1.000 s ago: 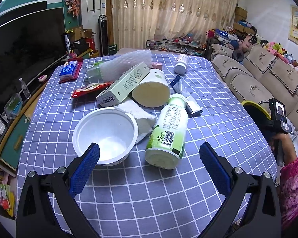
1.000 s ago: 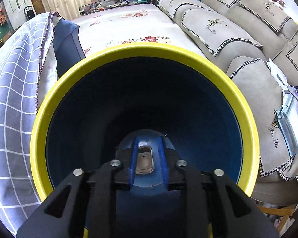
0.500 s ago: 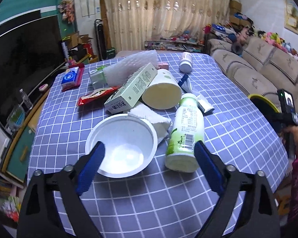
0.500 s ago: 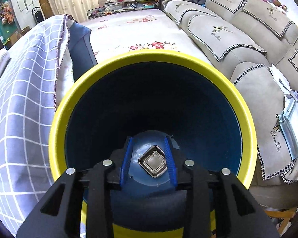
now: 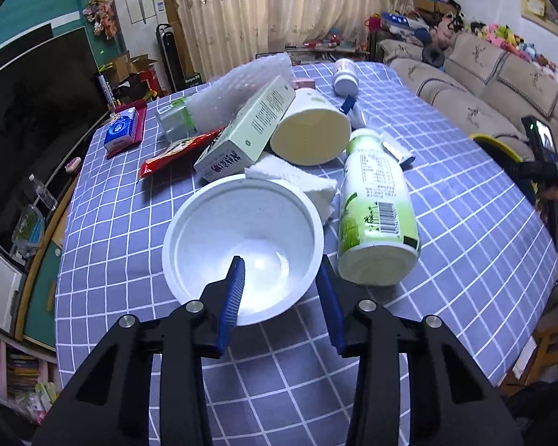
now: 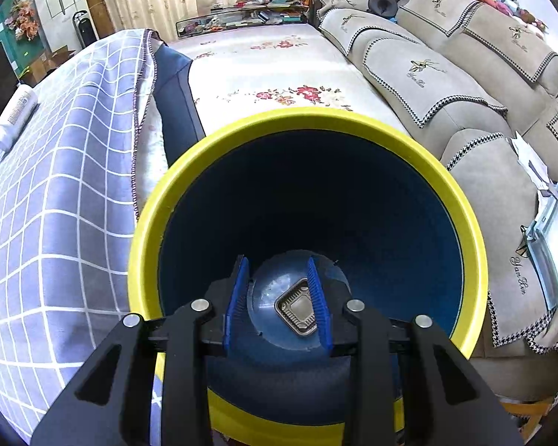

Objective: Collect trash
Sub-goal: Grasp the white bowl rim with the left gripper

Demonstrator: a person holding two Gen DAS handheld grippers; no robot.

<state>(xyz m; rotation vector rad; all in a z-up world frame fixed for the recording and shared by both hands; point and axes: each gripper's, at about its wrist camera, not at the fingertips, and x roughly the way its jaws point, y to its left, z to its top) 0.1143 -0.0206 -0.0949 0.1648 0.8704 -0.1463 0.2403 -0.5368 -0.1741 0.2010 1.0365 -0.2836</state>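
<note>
White plastic bowl sits between the left gripper – its jaws closing astride the near rim. Right gripper hangs over the yellow-rimmed bin, jaws narrow, holding nothing.

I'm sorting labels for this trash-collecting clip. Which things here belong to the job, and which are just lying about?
Job: white bowl, its rim between the closing left gripper; green bottle; carton; red wrapper; yellow-rimmed bin; small tray in the bin.
Lying about: sofa; tissue pack.

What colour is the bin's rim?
Yellow, around a dark blue inside; the bin shows best in the right wrist view.
</note>
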